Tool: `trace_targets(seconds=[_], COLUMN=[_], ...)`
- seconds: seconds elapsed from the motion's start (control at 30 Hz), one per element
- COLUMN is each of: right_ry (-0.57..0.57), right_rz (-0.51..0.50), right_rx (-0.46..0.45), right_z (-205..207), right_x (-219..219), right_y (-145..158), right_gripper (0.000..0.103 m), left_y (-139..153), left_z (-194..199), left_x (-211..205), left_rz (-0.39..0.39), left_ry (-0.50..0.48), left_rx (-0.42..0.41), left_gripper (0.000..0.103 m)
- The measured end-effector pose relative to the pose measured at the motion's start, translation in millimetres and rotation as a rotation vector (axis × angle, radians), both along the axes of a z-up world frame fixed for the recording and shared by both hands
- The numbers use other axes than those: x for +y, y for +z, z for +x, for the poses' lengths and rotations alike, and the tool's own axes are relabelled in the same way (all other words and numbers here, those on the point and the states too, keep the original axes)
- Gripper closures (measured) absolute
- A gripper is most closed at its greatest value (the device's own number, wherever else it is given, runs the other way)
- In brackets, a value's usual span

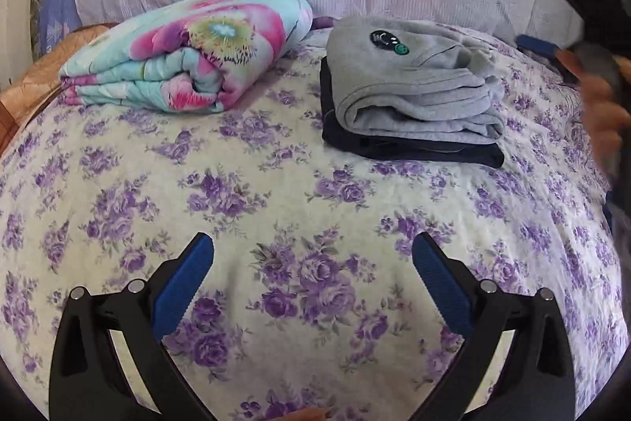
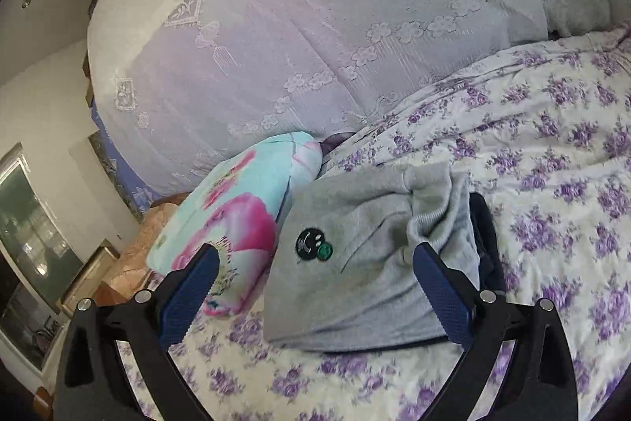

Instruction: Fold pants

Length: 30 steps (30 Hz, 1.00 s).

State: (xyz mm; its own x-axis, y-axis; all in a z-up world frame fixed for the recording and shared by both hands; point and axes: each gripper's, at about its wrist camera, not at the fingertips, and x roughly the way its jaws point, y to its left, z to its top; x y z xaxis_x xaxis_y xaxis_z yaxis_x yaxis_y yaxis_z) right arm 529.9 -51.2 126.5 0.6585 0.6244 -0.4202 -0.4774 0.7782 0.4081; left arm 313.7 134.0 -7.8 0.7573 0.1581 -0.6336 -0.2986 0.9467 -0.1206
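Right wrist view: the right gripper (image 2: 315, 263) hangs spread and empty right over the folded grey pants (image 2: 366, 263).
Those pants lie atop a dark folded garment (image 1: 410, 146) on the floral bedspread (image 1: 276, 204), just beside the rolled quilt (image 1: 189, 54), rolled edge toward the claws. The left gripper (image 1: 313, 251), jaws also apart and holding nothing, sits well back from the pants, so the right is nearer.

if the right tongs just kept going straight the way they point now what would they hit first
Most likely the folded grey sweatpants, which lie straight ahead of the open right tongs, stacked on a dark garment. Depth is unclear, so the tongs may pass just above them and reach the floral bedspread beyond.
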Motion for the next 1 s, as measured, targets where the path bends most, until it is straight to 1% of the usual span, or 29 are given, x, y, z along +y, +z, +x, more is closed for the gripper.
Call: trace_targets(seconds=[0.07,0.13,0.2,0.23,0.27,0.33,0.37,0.4,0.43,0.5,0.57,0.63,0.67,0.77,0.83,0.9,0.93,1.0], right_ry=[-0.002,-0.091,-0.161,-0.159,-0.151,-0.159,-0.162,-0.191,-0.225,-0.305,-0.362,-0.423,-0.431,-0.423,-0.371,-0.333,-0.327,-0.303], right_rz=[-0.07,-0.187,-0.266,-0.275,-0.255,-0.246,-0.257,-0.28,-0.311,-0.366,-0.35,-0.315,-0.296,-0.272,-0.264,-0.29,-0.31,-0.351], right_rx=[0.007,0.028,0.036,0.028,0.008,-0.073,-0.112,-0.153,-0.176,-0.188,-0.18,-0.175,-0.172,-0.166,-0.172,-0.216,-0.242,-0.285], right_z=[26,46,52,47,37,5,-11,-31,-45,-71,-90,-113,-124,-143,-151,-156,-159,-162], right_x=[20,27,23,18,10,-5,-9,-14,-18,-28,-42,-57,-62,-66,-61,-49,-44,-36], right_y=[-5,-20,-35,-38,-37,-28,-24,-22,-23,-29,-37,-47,-55,-77,-85,-82,-78,-73], right_gripper=[0.004,0.004,0.004,0.004,0.004,0.004,0.004,0.004,0.004,0.004,0.004,0.004,0.004,0.004,0.004,0.004,0.004,0.004], left_y=[-3,-6,-8,-8,-7,-3,2,6,13,30,48,61,66,60,52,51,52,55], left_z=[2,5,6,7,7,7,9,11,16,25,31,31,28,11,7,8,7,4], left_x=[-1,-3,-5,-5,-6,-6,-6,-6,-8,-13,-18,-21,-21,-19,-15,-12,-12,-17], left_rz=[0.014,0.033,0.041,0.041,0.041,0.043,0.042,0.045,0.059,0.099,0.143,0.159,0.166,0.169,0.142,0.11,0.112,0.151], left_ry=[0.004,0.001,-0.002,-0.007,-0.01,-0.006,-0.004,-0.004,-0.001,0.006,0.012,0.025,0.029,0.026,0.028,0.03,0.026,0.028], left_rx=[0.008,0.02,0.029,0.031,0.031,0.022,0.009,-0.001,-0.008,-0.029,-0.062,-0.083,-0.089,-0.113,-0.083,-0.06,-0.066,-0.077], left_gripper=[0.004,0.004,0.004,0.004,0.004,0.004,0.004,0.004,0.004,0.004,0.004,0.004,0.004,0.004,0.004,0.004,0.004,0.004])
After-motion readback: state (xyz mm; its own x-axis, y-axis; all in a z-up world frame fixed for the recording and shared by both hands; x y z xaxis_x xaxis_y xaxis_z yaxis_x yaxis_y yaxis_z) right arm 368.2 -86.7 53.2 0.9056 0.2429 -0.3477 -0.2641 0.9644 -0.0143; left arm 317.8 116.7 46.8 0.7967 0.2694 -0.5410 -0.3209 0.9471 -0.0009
